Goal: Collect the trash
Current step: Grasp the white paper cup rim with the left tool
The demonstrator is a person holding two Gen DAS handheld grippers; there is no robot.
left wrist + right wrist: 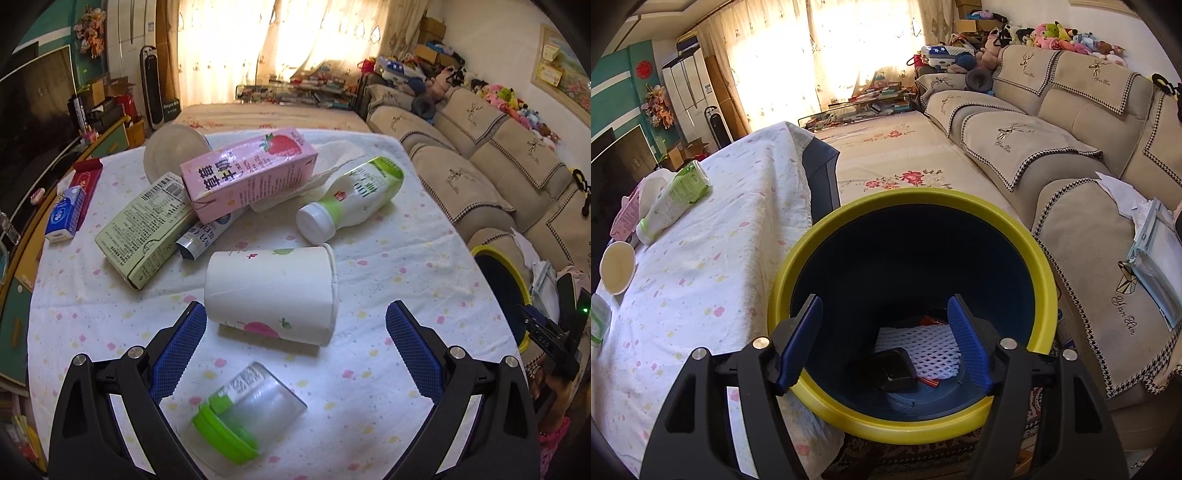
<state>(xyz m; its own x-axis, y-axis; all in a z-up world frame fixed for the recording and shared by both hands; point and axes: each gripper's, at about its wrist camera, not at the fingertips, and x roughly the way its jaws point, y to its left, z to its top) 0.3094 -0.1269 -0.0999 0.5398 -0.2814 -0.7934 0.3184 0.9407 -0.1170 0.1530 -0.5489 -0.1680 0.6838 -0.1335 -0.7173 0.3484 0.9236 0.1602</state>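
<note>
My left gripper (295,325) is open above the table, its fingers either side of a white paper cup (271,293) lying on its side. A clear container with a green lid (247,415) lies just below the cup. Further back lie a white and green bottle (351,197), a pink strawberry milk carton (251,175), a green box (146,229) and a tube (201,236). My right gripper (884,336) is open and empty over the mouth of the blue bin with a yellow rim (1045,280). White foam netting (918,350) and a dark tray (892,371) lie in the bin.
A blue tissue pack (64,219), a red packet (86,181) and a round plastic lid (175,151) lie at the table's left and back. A beige sofa (1071,147) stands right of the bin. The bin also shows at the table's right edge in the left wrist view (517,280).
</note>
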